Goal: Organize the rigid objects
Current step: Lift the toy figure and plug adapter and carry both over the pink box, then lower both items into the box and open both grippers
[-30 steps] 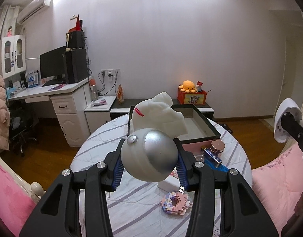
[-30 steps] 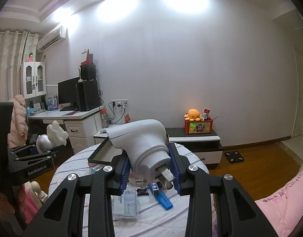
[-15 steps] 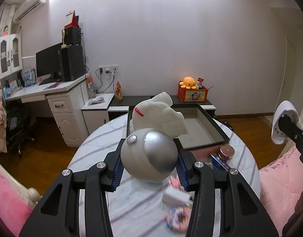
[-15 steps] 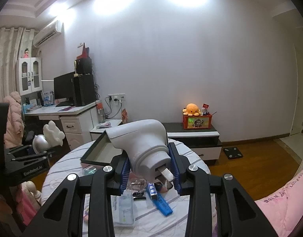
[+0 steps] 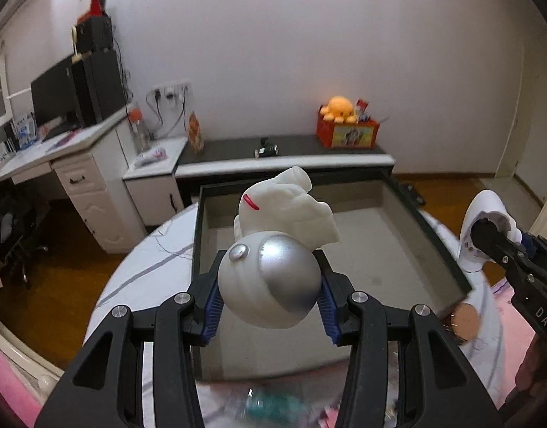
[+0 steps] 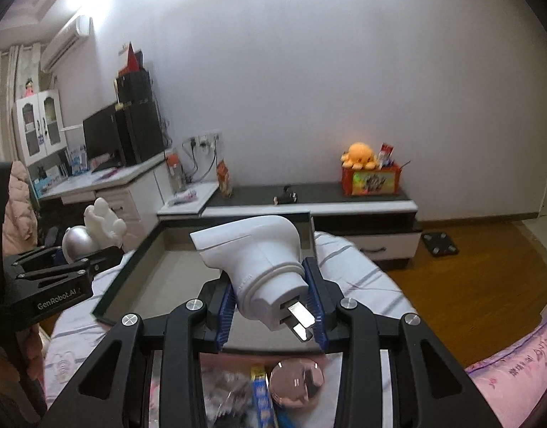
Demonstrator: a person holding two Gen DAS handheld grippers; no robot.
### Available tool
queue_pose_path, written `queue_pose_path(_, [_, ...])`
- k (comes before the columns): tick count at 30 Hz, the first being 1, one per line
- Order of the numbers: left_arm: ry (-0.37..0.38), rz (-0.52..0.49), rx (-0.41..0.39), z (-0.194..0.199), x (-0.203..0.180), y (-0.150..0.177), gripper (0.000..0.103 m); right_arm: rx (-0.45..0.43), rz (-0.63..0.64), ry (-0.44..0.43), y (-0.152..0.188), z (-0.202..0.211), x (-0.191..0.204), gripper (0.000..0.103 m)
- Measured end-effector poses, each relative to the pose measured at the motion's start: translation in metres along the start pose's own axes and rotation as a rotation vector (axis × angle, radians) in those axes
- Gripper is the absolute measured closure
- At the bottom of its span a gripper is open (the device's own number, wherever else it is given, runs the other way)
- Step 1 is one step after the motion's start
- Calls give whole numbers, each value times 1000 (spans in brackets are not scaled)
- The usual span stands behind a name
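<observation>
Both pairs of tongs are up over the round tabletop [image 5: 145, 271] with its striped white cloth, and each has something pinched in it. The left tongs [image 5: 270, 301] are clamped on a white figurine [image 5: 273, 249] with a rounded silver helmet; its blue pads press the helmet from both sides, and the pale body with a small red mark sticks up past them. It hangs above the near end of a shallow dark-rimmed tray [image 5: 430, 235], whose beige floor looks bare where I can see it. The right tongs [image 6: 271, 308] are clamped on a white plug adapter [image 6: 259, 253], gripped around its narrow collar, metal prongs toward the camera and the wide angled head pointing out over the same tray [image 6: 131, 271]. The two sit side by side, near each other but apart. Below the right tongs, on the cloth short of the tray, lies a blurred jumble: a blue packet [image 6: 262, 399] and a pinkish round piece [image 6: 296, 381].
</observation>
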State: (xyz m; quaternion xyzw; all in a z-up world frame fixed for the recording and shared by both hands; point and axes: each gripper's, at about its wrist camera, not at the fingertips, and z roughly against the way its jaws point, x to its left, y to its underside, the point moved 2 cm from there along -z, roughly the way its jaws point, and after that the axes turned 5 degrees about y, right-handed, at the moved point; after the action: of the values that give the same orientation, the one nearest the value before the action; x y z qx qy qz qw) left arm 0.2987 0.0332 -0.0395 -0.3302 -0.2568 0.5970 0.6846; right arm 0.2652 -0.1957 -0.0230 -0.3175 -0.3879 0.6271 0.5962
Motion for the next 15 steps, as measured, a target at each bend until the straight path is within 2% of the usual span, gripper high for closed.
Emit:
queue_pose_path(3, [-28, 45, 78, -34, 12, 0, 57, 51, 2, -13, 3, -27, -1, 67])
queue_pose_path(7, [-29, 79, 165, -63, 21, 8, 57, 114, -10, 2, 13, -54, -4, 67])
queue_pose_path(15, [-59, 57, 222, -76, 19, 18, 54, 190, -2, 1, 25, -77, -2, 66])
